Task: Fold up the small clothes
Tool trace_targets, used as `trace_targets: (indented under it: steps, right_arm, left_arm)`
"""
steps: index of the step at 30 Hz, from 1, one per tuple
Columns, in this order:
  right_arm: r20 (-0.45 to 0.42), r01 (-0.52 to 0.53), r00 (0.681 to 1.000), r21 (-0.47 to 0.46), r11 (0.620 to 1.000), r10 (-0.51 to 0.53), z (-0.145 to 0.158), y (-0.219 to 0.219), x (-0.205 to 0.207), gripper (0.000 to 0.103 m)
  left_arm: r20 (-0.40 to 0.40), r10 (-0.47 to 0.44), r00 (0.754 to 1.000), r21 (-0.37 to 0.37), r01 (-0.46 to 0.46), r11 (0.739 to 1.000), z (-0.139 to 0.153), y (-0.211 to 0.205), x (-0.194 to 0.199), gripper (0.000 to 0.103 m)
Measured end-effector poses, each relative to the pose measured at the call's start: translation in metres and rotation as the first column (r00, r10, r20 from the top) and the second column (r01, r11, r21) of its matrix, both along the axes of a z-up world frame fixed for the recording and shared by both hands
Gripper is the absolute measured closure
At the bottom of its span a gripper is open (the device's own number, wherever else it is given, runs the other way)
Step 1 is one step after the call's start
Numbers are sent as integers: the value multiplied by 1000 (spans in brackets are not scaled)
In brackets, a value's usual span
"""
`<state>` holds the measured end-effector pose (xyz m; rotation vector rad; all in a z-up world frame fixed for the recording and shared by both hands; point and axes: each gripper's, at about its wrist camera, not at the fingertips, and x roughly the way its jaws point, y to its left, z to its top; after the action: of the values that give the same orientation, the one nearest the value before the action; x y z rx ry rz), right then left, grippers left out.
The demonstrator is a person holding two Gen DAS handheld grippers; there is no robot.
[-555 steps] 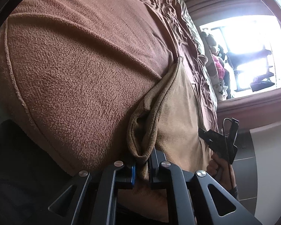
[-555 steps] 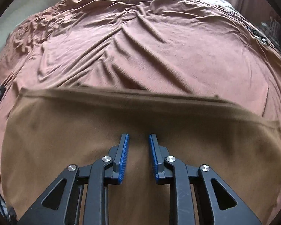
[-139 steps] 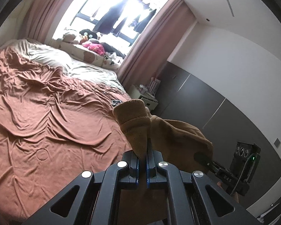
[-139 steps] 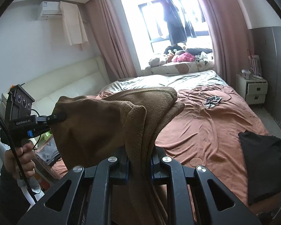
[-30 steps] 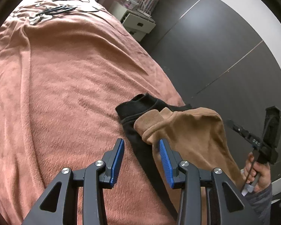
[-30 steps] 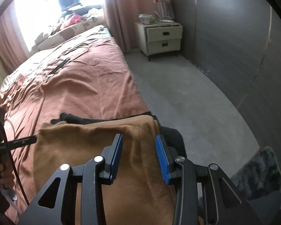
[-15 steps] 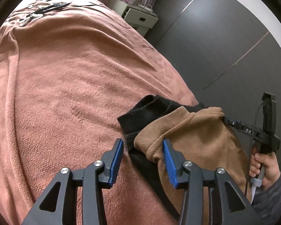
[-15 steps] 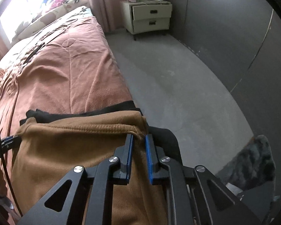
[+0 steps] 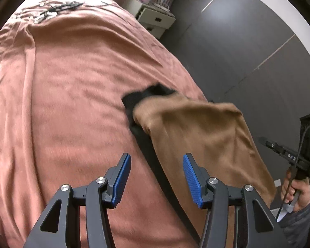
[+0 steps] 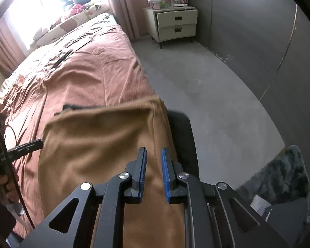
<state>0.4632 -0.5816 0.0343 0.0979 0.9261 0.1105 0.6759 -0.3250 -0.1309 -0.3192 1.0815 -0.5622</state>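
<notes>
A folded tan fleece garment (image 9: 202, 136) lies on top of a folded black garment (image 9: 146, 142) at the right edge of the bed. In the right wrist view the tan garment (image 10: 97, 144) covers most of the black one (image 10: 181, 136). My left gripper (image 9: 155, 175) is open and empty, just above the left edge of the stack. My right gripper (image 10: 154, 171) is open with a narrow gap, above the tan garment's right side, holding nothing. The other hand-held gripper shows at the right of the left wrist view (image 9: 295, 159).
The bed has a wrinkled pink-brown cover (image 9: 68, 95). Grey floor (image 10: 206, 95) and a dark wall (image 9: 237, 47) lie right of the bed. A white nightstand (image 10: 175, 23) stands by the curtain. A dark shaggy rug (image 10: 279, 177) lies at lower right.
My right gripper has opened, letting go of the tan garment's edge, and pulled back. My left gripper has opened wider and drawn away. The tan garment now rests on the black one.
</notes>
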Motion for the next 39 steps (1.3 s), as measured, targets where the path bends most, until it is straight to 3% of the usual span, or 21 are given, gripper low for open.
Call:
trace_targets:
  steps: [13, 17, 21, 30, 39]
  right_arm:
    - [47, -11, 999, 4, 1000, 11, 8, -21, -97, 91]
    - [14, -2, 1000, -42, 999, 3, -10, -22, -100, 91]
    - [9, 42, 999, -27, 999, -41, -23, -31, -96, 94]
    - [32, 63, 998, -25, 998, -62, -24, -28, -120, 95]
    - [16, 127, 992, -4, 992, -127, -16, -42, -168, 91]
  left_arm:
    - [-7, -55, 998, 15, 55, 998, 8, -29, -57, 47]
    - [-20, -84, 996, 9, 84, 996, 5, -42, -70, 47]
    - [-31, -115, 993, 22, 116, 993, 1, -55, -83, 47]
    - [-53, -140, 989, 30, 141, 990, -3, -67, -112, 47]
    - [-102, -195, 976, 42, 200, 979, -7, -86, -149, 46]
